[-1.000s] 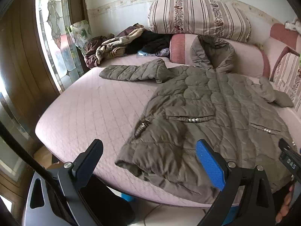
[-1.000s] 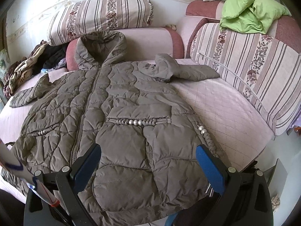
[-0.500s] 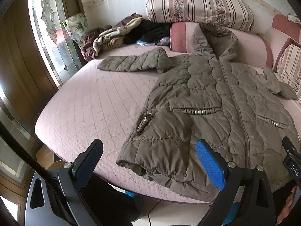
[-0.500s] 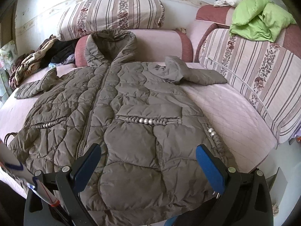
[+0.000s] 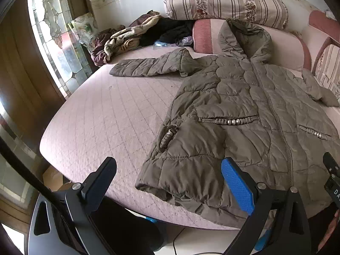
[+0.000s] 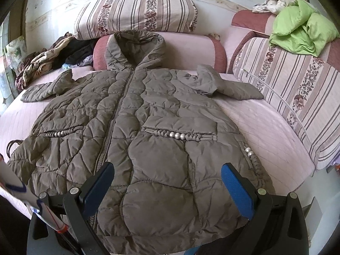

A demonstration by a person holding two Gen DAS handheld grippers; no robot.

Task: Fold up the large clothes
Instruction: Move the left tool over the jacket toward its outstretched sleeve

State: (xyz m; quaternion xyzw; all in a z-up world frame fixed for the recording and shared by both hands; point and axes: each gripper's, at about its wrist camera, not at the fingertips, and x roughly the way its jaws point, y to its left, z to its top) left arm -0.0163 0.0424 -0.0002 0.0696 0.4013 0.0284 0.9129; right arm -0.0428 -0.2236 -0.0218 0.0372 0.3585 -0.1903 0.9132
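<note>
Coat (image 6: pixel 148 131) flat on bed (image 5: pixel 102 114), zipped, sleeves spread, hood toward striped cushion (image 6: pixel 136 14) — no fold made yet. Left gripper (image 5: pixel 167 182) and right gripper (image 6: pixel 166 182) at coat's hem, both spread wide, holding nothing.

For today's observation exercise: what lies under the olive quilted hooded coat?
The olive quilted hooded coat lies spread flat, front up, on the pink quilted sofa-bed cover, its hood against the pink backrest cushion. Anything beneath the coat's body is hidden.

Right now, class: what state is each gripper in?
Left gripper: open, holding nothing, over the coat hem.
Right gripper: open, holding nothing.
</note>
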